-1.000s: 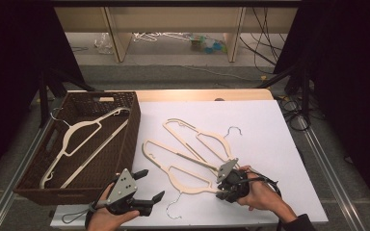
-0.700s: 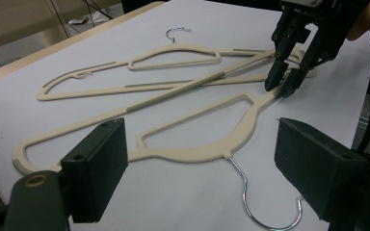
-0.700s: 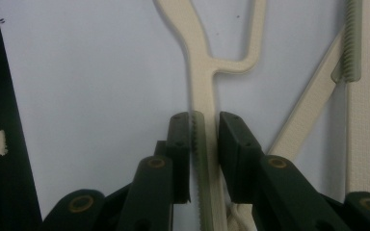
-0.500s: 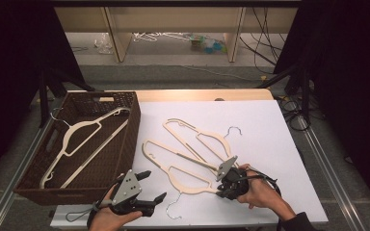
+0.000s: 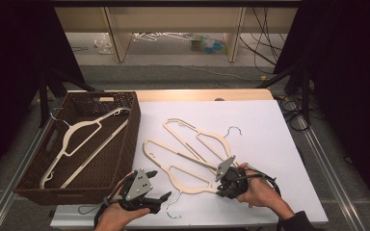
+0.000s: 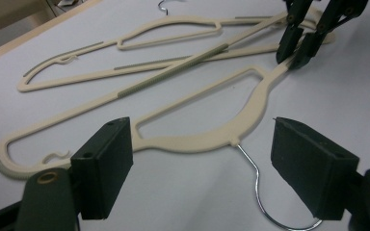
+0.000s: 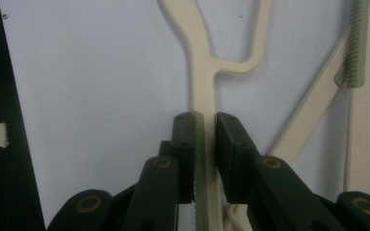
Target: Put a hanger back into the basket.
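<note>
Two cream hangers lie crossed right of the wicker basket (image 5: 130, 144); right gripper (image 7: 205, 126) clamps the nearer hanger (image 7: 204, 72); left gripper (image 6: 212, 159) gapes wide.

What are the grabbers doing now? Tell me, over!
Right gripper shut on near hanger. Left gripper open, hovering by its hook. Second hanger overlaps it; basket waiting.
</note>
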